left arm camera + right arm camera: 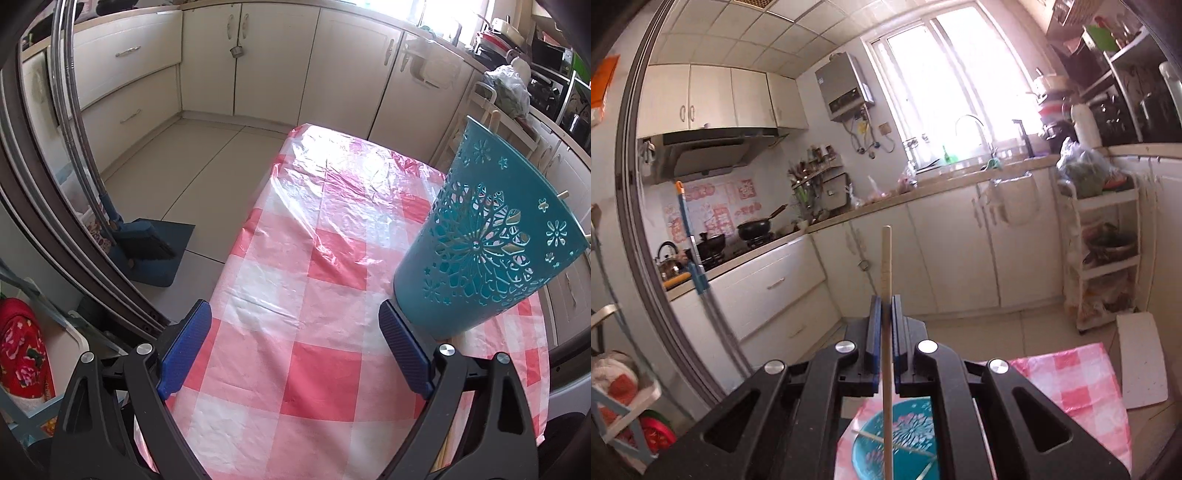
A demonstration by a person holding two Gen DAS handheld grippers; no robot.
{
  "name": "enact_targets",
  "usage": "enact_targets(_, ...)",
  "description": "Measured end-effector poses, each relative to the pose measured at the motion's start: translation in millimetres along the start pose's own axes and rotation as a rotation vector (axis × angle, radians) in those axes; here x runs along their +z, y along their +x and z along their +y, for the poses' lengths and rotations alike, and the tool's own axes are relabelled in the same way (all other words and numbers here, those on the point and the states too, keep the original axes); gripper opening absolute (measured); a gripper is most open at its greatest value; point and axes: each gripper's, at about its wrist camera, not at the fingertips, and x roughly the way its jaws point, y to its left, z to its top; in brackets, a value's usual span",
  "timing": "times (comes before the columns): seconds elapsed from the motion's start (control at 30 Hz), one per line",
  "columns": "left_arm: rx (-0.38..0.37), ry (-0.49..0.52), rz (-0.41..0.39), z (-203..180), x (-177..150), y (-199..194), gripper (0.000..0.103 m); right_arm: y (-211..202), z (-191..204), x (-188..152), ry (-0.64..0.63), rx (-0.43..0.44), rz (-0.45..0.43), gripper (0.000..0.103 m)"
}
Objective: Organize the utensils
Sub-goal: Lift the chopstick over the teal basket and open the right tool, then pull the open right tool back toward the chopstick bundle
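Room: a kitchen with cream cabinets along the far walls, a bright window over the sink, a stove with a black pan at left, and a white rack at right.
Surface: a table under a pink-and-white checked cloth with a clear plastic cover, running from near to far across the left wrist view.
Holder: a teal cup with flower cut-outs stands on the right side of the surface, just beyond the right finger of the left gripper. From the right wrist view its open mouth shows from above, with thin sticks lying across the inside.
Left gripper: the left gripper hangs over the near part of the cloth, its blue fingers spread wide with nothing between them.
Right gripper: the right gripper has its fingers pressed together on a wooden chopstick.
Chopstick: upright in the grip, its top end rising past the fingertips toward the far cabinets, its lower end reaching down over the cup's mouth.
Floor: pale tiles, with a blue dustpan and brush at left.
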Motion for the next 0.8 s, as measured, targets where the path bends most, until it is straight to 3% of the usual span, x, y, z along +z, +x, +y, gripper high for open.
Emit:
enact_targets(0.1,-0.005,-0.002,0.000,0,1,1,0.088,26,2,-21,-0.074,-0.103,-0.006,0.006)
enact_targets(0.23,-0.007,0.001,0.002,-1,2,3,0.088,49,-5,-59,-0.124,-0.150,0.078,0.006)
enact_targets(0.27,-0.008,0.000,0.001,-1,2,3,0.088,50,-7,-65,-0.125,-0.153,0.097,0.010)
enact_targets(0.37,-0.010,-0.003,-0.002,-1,3,3,0.088,39,-7,-77,-0.134,-0.147,0.118,0.034)
enact_targets(0.43,-0.008,-0.004,-0.004,-1,3,3,0.088,26,-2,-77,-0.159,-0.136,0.110,0.036)
enact_targets(0.5,-0.001,-0.004,-0.010,-1,3,2,0.088,8,2,-74,-0.181,-0.132,0.082,0.047)
enact_targets(0.67,0.023,-0.006,-0.030,0,3,-2,0.088,-41,7,-73,-0.213,-0.142,0.021,0.063)
enact_targets(0.8,0.041,-0.005,-0.042,2,2,-4,0.089,-73,-1,-93,-0.220,-0.185,0.045,0.073)
